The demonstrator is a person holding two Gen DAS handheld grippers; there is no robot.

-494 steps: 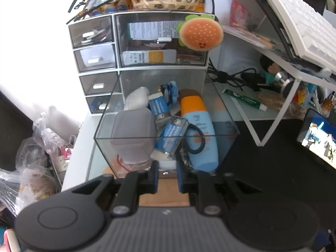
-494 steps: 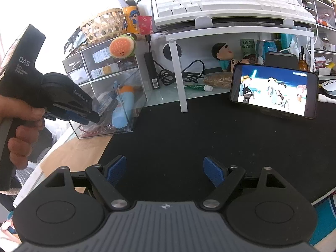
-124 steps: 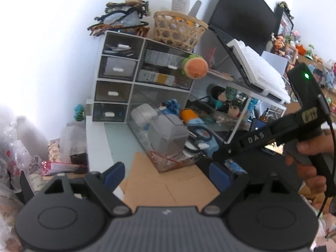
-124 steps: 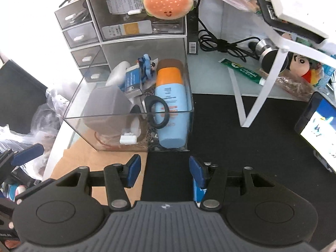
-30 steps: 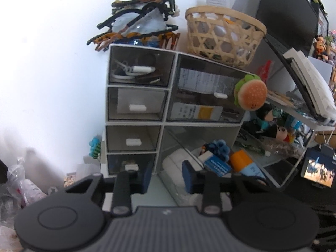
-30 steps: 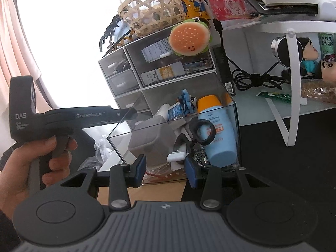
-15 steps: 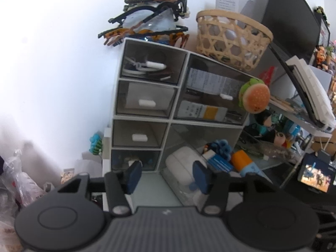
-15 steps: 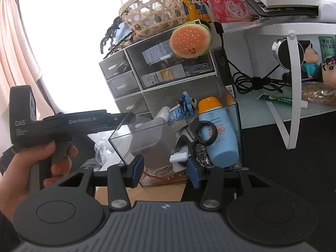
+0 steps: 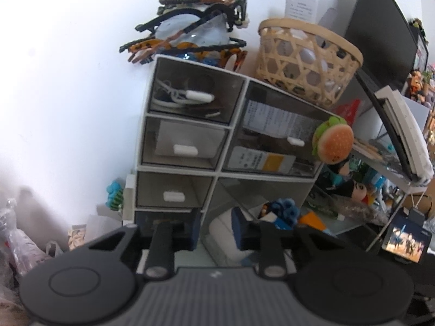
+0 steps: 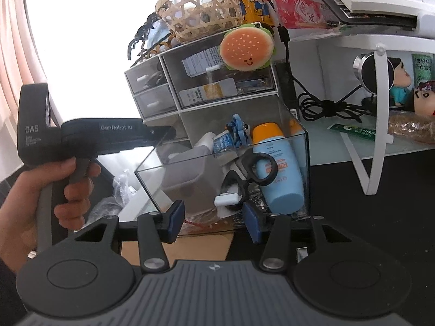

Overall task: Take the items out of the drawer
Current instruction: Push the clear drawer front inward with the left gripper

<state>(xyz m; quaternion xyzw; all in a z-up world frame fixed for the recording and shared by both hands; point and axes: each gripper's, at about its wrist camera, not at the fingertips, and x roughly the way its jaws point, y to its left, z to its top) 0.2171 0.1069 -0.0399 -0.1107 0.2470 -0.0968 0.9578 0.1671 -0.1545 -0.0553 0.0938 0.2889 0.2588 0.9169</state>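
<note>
The clear pulled-out drawer (image 10: 296, 146) juts from the white drawer organizer (image 10: 174, 103), holding a sunscreen bottle (image 10: 280, 174) and black scissors (image 10: 252, 171) (handles up). The right gripper (image 10: 212, 220) faces its front wall, fingers wide and empty. The left gripper (image 9: 216, 228), fingers moderately apart and empty, sits by the organizer's bottom-left drawer.

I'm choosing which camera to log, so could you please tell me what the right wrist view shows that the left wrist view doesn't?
Only the right wrist view shows the scissors in the open drawer. Only the left wrist view shows the phone. Both share the burger toy and wicker basket.
</note>
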